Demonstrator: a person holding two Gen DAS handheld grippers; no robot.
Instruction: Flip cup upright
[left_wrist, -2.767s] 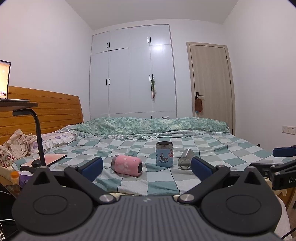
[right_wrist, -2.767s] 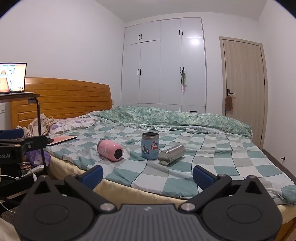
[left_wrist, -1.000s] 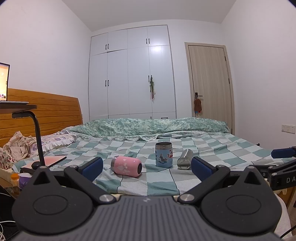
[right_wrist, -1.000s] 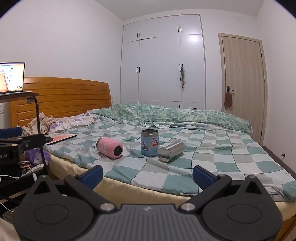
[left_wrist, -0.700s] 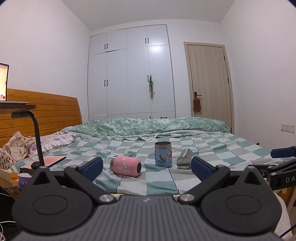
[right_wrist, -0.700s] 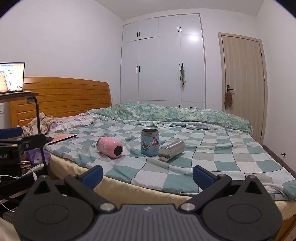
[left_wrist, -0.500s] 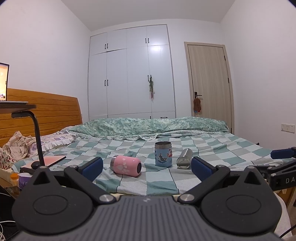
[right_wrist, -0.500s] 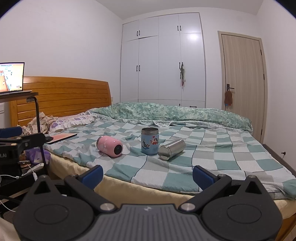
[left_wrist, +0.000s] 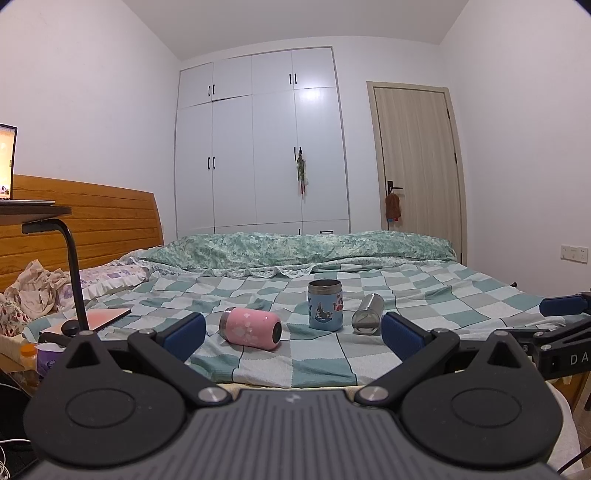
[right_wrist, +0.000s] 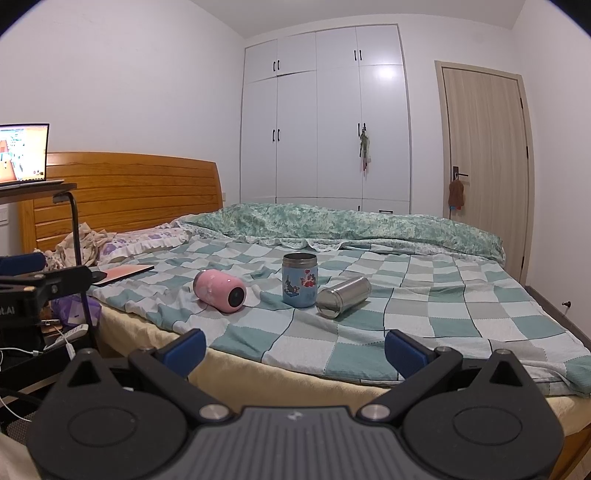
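Note:
A pink cup (left_wrist: 251, 328) lies on its side on the checked bedspread; it also shows in the right wrist view (right_wrist: 220, 290). A blue cup with stickers (left_wrist: 325, 309) stands upright to its right, seen too in the right wrist view (right_wrist: 300, 280). A steel cup (left_wrist: 367, 319) lies on its side further right, also in the right wrist view (right_wrist: 343, 292). My left gripper (left_wrist: 291, 334) is open and empty, short of the bed's near edge. My right gripper (right_wrist: 295, 350) is open and empty, also short of the bed.
The bed (right_wrist: 443, 310) has a rumpled green duvet at the back and a wooden headboard (right_wrist: 129, 192) at left. A side table with a black lamp arm (left_wrist: 70, 266), a laptop (right_wrist: 24, 153) and a pink notebook (left_wrist: 105, 316) stand left. The right gripper's body (left_wrist: 561, 343) shows at right.
Both grippers have drifted slightly, so the cups sit a little lower or higher in view. The cups have not moved. Both grippers stay open.

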